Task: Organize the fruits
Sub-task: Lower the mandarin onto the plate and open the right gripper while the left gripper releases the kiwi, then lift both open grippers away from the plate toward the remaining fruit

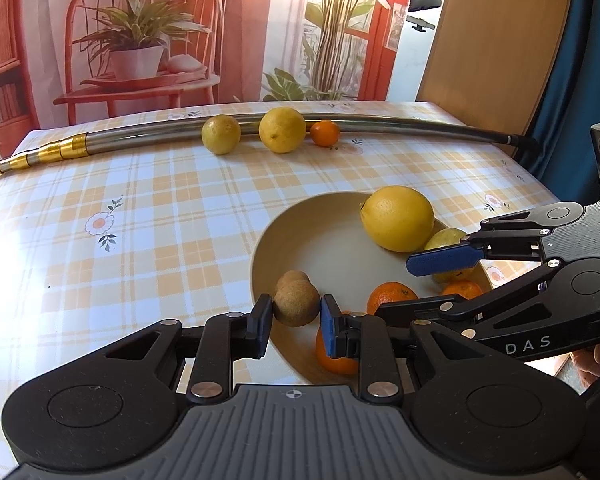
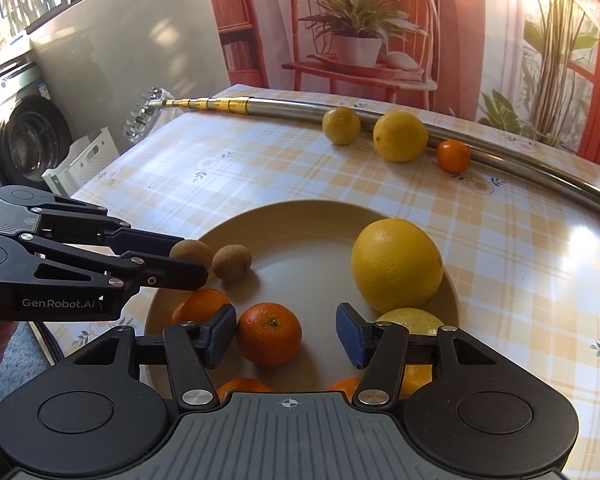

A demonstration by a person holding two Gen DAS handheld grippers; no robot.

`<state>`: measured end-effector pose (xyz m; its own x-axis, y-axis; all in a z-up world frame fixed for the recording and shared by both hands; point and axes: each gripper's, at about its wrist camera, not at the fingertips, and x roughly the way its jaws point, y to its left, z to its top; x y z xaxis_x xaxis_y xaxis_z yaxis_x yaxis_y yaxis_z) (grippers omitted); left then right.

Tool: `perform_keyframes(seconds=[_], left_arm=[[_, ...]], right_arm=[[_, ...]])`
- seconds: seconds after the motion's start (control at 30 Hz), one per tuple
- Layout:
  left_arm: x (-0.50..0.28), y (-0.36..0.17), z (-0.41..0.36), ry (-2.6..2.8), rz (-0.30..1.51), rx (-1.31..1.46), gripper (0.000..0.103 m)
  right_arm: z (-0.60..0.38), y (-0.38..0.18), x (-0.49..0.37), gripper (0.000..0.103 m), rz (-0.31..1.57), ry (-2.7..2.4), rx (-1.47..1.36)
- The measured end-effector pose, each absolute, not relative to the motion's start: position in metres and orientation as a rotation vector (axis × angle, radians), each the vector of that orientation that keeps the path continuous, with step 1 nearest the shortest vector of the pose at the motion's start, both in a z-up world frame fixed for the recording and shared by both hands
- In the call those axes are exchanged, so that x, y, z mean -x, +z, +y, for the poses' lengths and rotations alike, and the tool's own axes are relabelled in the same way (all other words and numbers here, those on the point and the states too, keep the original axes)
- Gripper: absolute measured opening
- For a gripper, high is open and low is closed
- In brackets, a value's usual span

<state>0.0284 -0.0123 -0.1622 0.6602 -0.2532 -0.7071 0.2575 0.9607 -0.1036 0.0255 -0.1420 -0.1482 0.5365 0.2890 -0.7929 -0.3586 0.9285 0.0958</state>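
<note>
A beige plate [image 1: 268, 240] [image 2: 300, 210] holds a big lemon [image 1: 398, 218] [image 2: 396, 266], a smaller lemon [image 1: 446, 240] [image 2: 410, 318], several mandarins and two kiwis. My left gripper [image 1: 295, 320] [image 2: 190, 258] is at the plate's near-left rim, and both pads touch the front kiwi [image 1: 296, 302] [image 2: 190, 252]. The second kiwi [image 1: 292, 276] [image 2: 232, 262] lies just behind it. My right gripper [image 2: 286, 334] [image 1: 404, 286] stands open over the plate. A mandarin [image 2: 268, 334] sits between its fingers, near the left pad.
Two lemons [image 1: 221, 134] [image 1: 282, 130] and a mandarin [image 1: 325, 133] rest against a long metal pole [image 1: 140, 134] [image 2: 284, 108] along the table's far edge. A washing machine [image 2: 32, 140] and a white crate [image 2: 84, 156] stand beyond the table's left side.
</note>
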Motion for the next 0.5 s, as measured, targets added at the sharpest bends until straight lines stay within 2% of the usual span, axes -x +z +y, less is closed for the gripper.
perform_keyframes(seconds=[0.5], left_arm=[[-0.0276, -0.1628, -0.0125, -0.289, 0.799, -0.006, 0.028]], right_arm=[[-0.1463, -0.1446, -0.0238, 0.053, 0.899, 0.358, 0.065]])
